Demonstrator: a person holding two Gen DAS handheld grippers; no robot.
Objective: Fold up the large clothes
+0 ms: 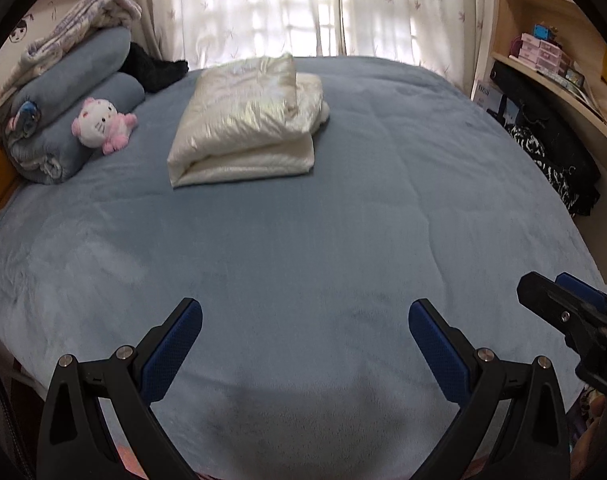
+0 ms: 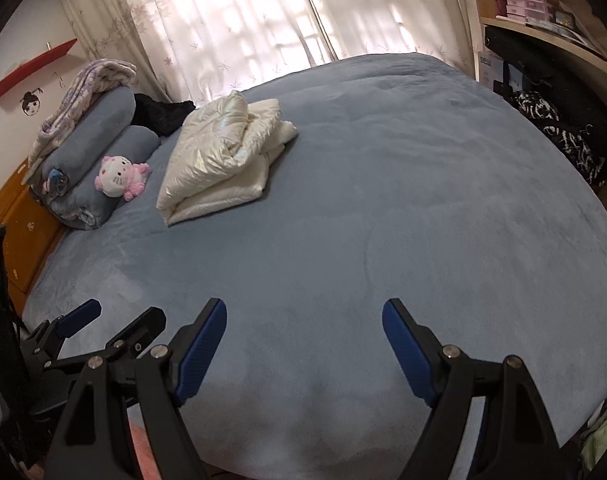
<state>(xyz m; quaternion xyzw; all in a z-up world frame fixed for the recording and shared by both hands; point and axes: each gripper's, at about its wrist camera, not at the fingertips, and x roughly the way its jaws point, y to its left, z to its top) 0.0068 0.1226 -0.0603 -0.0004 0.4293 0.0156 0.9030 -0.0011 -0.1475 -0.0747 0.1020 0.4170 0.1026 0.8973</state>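
Note:
A shiny cream-white padded garment (image 1: 243,120) lies folded in a thick stack on the far part of the blue bed (image 1: 303,220); it also shows in the right wrist view (image 2: 219,156). My left gripper (image 1: 305,328) is open and empty, held above the near part of the bed, far from the garment. My right gripper (image 2: 304,330) is open and empty too, just right of the left one. The right gripper's tip shows in the left wrist view (image 1: 559,300), and the left gripper shows in the right wrist view (image 2: 115,320).
Rolled blue blankets (image 1: 75,100) with a patterned blanket on top and a pink-white plush cat (image 1: 101,124) lie at the far left. A black cloth (image 1: 155,68) lies behind them. Shelves and dark clothes (image 1: 551,148) stand at the right. Curtains (image 1: 303,4) hang behind the bed.

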